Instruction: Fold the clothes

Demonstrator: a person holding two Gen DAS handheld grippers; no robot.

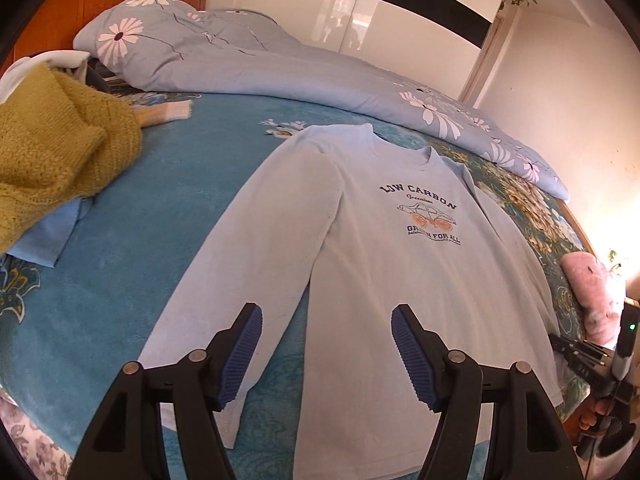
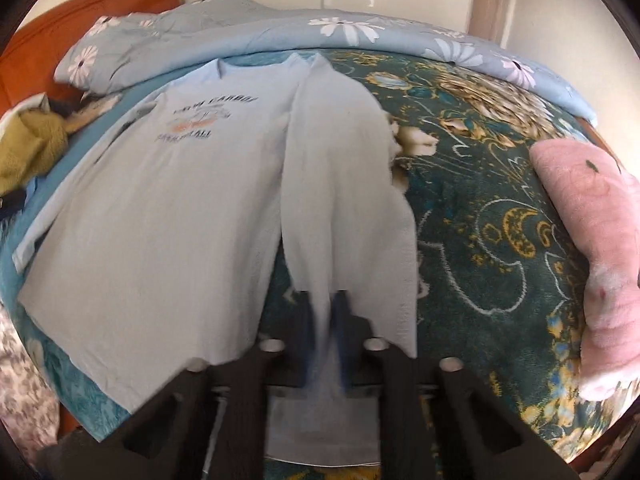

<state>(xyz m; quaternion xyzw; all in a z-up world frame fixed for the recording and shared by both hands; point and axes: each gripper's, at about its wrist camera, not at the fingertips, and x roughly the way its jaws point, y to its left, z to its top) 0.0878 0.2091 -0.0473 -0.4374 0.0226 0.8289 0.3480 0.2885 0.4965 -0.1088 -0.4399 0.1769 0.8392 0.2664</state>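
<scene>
Shirt (image 1: pixel 400 264) lies flat, print up, on the bed (image 1: pixel 132 208), collar toward the duvet (image 1: pixel 248 60). Left tongs (image 1: pixel 326 356) spread wide above the shirt's hem, holding nothing. Right tongs (image 2: pixel 324 336) pinch the sleeve (image 2: pixel 344 184) end, lifted off the bed. Sweater (image 1: pixel 52 152) lies left, a pink pillow (image 2: pixel 592 240) right.

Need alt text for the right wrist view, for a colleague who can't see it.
The right gripper is shut on the right sleeve of a light blue long-sleeved shirt spread on a bed. A pink plush pillow lies at right.
</scene>
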